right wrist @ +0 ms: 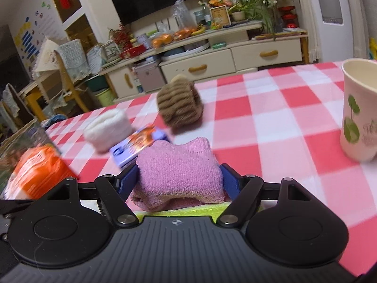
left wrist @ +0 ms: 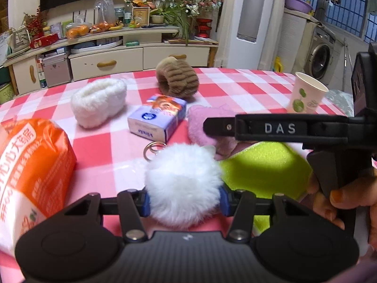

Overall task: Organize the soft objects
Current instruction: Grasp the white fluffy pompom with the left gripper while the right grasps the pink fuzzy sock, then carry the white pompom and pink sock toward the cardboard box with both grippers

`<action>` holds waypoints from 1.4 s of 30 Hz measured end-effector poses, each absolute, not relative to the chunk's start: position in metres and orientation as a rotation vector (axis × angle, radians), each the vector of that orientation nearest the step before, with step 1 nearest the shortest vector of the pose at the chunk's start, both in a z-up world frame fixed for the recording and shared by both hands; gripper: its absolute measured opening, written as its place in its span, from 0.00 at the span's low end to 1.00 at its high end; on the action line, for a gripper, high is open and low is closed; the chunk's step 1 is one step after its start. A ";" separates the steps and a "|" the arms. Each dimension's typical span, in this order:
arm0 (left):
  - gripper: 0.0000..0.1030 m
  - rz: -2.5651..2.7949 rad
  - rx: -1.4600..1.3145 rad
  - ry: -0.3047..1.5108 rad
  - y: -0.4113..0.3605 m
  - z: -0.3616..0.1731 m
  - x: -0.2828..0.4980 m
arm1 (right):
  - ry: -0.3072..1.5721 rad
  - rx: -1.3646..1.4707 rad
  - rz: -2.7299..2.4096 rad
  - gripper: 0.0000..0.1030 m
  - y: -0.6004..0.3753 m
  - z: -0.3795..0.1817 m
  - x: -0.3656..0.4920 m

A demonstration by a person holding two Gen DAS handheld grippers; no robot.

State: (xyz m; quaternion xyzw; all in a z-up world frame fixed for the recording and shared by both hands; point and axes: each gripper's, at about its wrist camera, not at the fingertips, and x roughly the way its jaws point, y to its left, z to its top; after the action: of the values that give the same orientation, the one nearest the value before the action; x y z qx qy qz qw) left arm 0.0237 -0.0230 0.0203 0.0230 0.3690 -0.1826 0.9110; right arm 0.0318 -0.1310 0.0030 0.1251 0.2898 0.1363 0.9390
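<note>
Checked tablecloth (left wrist: 113, 151); left tongs (left wrist: 185, 200) pinch fluffy pompom (left wrist: 183, 179), right tongs (right wrist: 180, 180) terry cloth (right wrist: 179, 176).

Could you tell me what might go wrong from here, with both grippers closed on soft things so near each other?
1. The right gripper holds the pink cloth, which lies partly on the green sponge; lifting may drag the sponge along.
2. The left gripper squeezes the white pompom, whose metal ring hangs free and could snag.
3. The two grippers work close together and could collide. The paper cup stands beside the right gripper and may tip.
</note>
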 end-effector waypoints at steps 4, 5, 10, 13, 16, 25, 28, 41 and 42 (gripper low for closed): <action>0.49 -0.403 0.051 0.770 -0.019 0.021 0.010 | 0.606 0.256 0.295 0.91 -0.129 0.001 0.015; 0.49 -0.409 0.055 0.770 -0.019 0.022 0.005 | 0.609 0.256 0.297 0.91 -0.128 0.001 0.012; 0.49 -0.427 0.046 0.780 -0.010 0.023 -0.010 | 0.609 0.261 0.270 0.90 -0.125 0.001 -0.006; 0.49 -0.430 0.035 0.774 -0.003 0.027 -0.017 | 0.591 0.268 0.234 0.87 -0.124 0.004 -0.017; 0.49 -0.436 0.016 0.759 0.005 0.033 -0.023 | 0.571 0.270 0.200 0.84 -0.124 0.006 -0.029; 0.49 -0.448 -0.024 0.730 0.026 0.050 -0.040 | 0.582 0.238 0.159 0.81 -0.109 0.002 -0.042; 0.49 -0.440 -0.030 0.728 0.034 0.055 -0.045 | 0.591 0.206 0.168 0.90 -0.098 0.003 -0.043; 0.49 -0.425 -0.078 0.699 0.066 0.076 -0.054 | 0.578 0.031 0.147 0.92 -0.057 -0.006 -0.042; 0.49 -0.426 -0.082 0.697 0.068 0.077 -0.055 | 0.580 0.030 0.142 0.91 -0.056 -0.007 -0.042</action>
State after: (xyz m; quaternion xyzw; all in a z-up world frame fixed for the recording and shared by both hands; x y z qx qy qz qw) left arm -0.0553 0.0681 0.0768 -0.0396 0.3387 -0.2070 0.9170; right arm -0.0419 -0.0563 -0.0069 0.0147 0.2858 0.0700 0.9556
